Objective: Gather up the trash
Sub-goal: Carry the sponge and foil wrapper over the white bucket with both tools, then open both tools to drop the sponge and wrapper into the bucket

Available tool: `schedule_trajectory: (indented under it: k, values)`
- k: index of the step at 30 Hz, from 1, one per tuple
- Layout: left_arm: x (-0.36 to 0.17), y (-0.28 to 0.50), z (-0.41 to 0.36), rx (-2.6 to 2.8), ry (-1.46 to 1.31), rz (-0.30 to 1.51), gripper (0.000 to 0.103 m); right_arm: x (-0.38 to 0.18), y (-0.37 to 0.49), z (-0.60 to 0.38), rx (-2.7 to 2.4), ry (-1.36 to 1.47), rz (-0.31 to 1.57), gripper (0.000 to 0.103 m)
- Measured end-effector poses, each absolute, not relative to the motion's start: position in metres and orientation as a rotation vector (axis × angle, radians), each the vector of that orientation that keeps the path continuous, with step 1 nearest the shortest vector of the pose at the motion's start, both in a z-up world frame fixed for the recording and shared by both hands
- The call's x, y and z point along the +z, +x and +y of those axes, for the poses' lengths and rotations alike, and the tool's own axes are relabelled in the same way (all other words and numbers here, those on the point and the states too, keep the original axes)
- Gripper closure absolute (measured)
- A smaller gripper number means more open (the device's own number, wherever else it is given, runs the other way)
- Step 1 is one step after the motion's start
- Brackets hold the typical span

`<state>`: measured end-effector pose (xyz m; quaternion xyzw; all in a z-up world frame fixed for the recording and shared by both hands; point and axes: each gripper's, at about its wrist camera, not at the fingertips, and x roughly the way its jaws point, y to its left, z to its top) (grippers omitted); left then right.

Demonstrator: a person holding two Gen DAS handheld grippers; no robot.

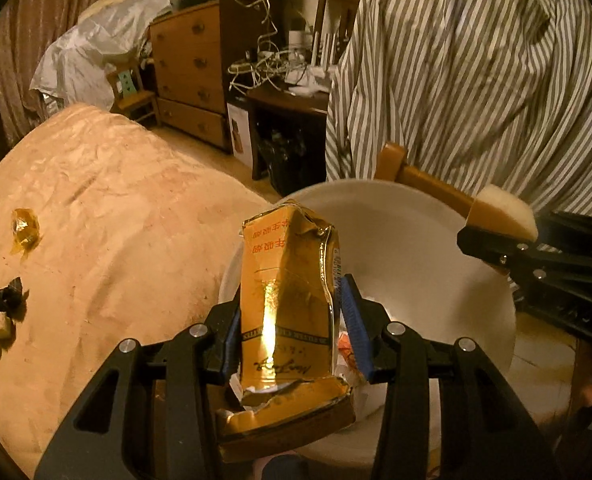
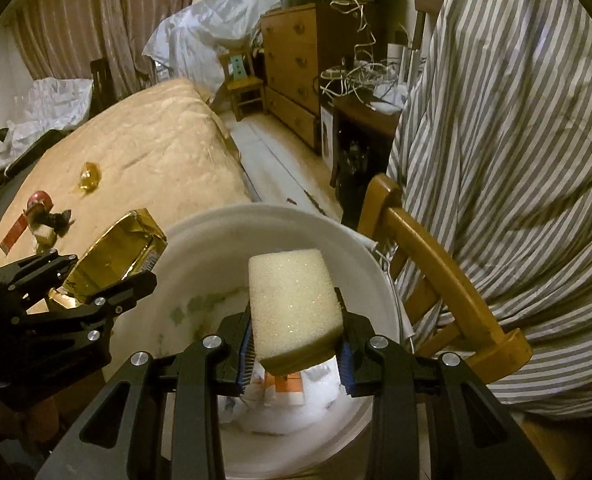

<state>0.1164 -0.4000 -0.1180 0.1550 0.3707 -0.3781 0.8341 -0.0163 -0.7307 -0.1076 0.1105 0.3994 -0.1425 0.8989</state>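
Between your left gripper's [image 1: 292, 332] blue pads sits a crumpled gold carton [image 1: 288, 308], clamped around its middle and held above the near rim of the white bucket [image 1: 416, 240]. Your right gripper [image 2: 296, 356] is closed likewise on a pale foam sponge [image 2: 292, 300], which stands up over the bucket's mouth. Both pieces are held over the opening but neither is released yet.

Down inside the bucket you can see white crumpled wrappers with orange print [image 2: 288, 392], so some trash appears to be collected already. Out on the tan bedspread [image 1: 108, 208] more is left: a scrunched amber wrapper [image 1: 25, 229] lies well apart from you, and nearer the bed's edge a small cluster of scraps [image 2: 48, 220], with a red piece, a dark one and a pale block, though you cannot tell exactly what each is.

My judgement is that the task is partway done: dropping these two items comes next, then a return to the bed for the wrapper and the cluster. A wooden chair [image 2: 436, 260] draped in a striped cloth [image 2: 516, 120] stands just beside the bucket.
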Motion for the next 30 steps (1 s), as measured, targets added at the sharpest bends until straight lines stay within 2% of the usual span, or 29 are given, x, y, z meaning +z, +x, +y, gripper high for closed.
schedule_trajectory:
  k: [17, 18, 20, 21, 30]
  values:
    - [-0.12, 0.123, -0.401, -0.77, 0.34, 0.784, 0.059, -0.116, -0.022, -0.719, -0.31, 0.23, 0.832, 0.067]
    - [-0.12, 0.123, -0.401, -0.771, 0.341, 0.785, 0.057, -0.116, -0.023, -0.719, -0.31, 0.241, 0.824, 0.066]
    - [-0.12, 0.124, -0.4, -0.763, 0.34, 0.781, 0.047, -0.115, -0.026, -0.724, -0.31, 0.266, 0.81, 0.056]
    - [-0.12, 0.124, -0.399, -0.757, 0.338, 0.776, 0.044, -0.114, -0.027, -0.724, -0.313, 0.267, 0.806, 0.056]
    - [-0.117, 0.123, -0.4, -0.752, 0.337, 0.772, 0.044, -0.111, -0.028, -0.719, -0.313, 0.264, 0.797, 0.056]
